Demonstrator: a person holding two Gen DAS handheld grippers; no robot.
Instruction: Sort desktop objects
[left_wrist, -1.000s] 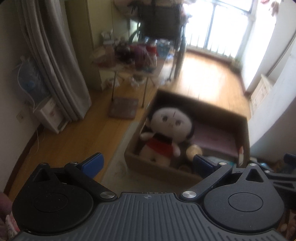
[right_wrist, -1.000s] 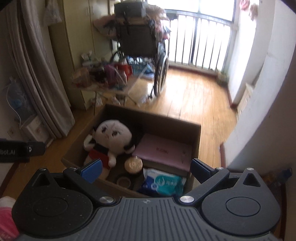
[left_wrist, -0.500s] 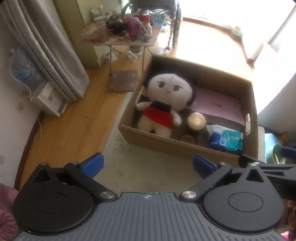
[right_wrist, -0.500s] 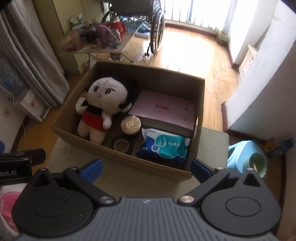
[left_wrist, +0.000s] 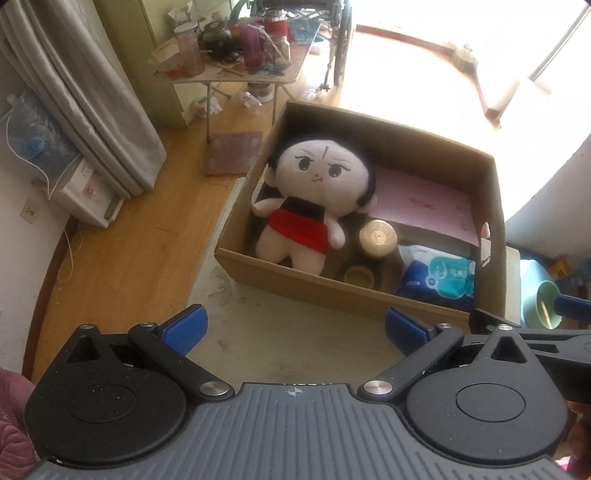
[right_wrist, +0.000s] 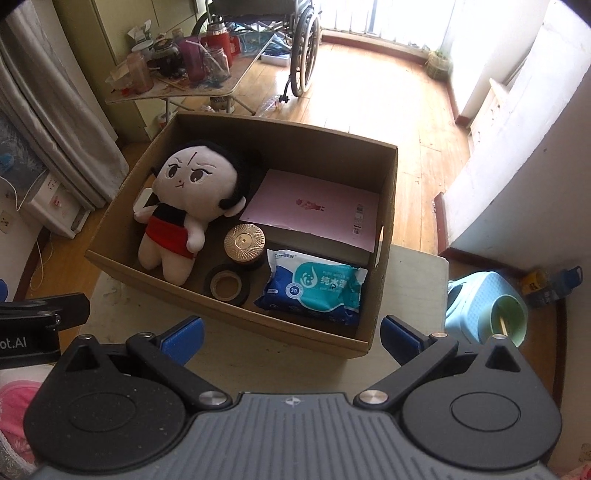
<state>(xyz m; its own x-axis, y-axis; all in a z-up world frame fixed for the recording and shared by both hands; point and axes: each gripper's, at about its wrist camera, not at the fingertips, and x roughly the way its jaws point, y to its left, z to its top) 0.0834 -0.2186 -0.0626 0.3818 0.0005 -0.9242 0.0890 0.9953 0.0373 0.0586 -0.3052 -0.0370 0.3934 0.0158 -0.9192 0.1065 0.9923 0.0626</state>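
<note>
**Box full, both claws empty above the counter**

Sunlit wooden floor, a cluttered folding table (left_wrist: 236, 70) and grey curtains fill the background behind my pale counter (left_wrist: 291, 332), where a cardboard box (left_wrist: 317, 280) sits at the far end.

From the left wrist view, my left claw (left_wrist: 293, 326) is spread wide with nothing between its blue pads, hovering near the box's near wall. Inside, at the left, lies the plush doll (left_wrist: 314, 206) on its back: soft and light, I judge, so best pinched across the red-clad torso, not the large head. Just right of it stand a gold-lidded jar (left_wrist: 376, 240), likely rigid, perhaps slippery, and a tape roll (left_wrist: 358, 276) near the front wall.

From the right wrist view, my right claw (right_wrist: 291, 334) is likewise spread and empty. The wet-wipes pack (right_wrist: 316, 286) lies in the near right corner; it looks squashy and slick, so I would take it by a sealed edge. A pink flat box (right_wrist: 314, 206) lies at the far right, stiff and too broad for anywhere but an edge. The tape roll could be gripped through its rim.
</note>
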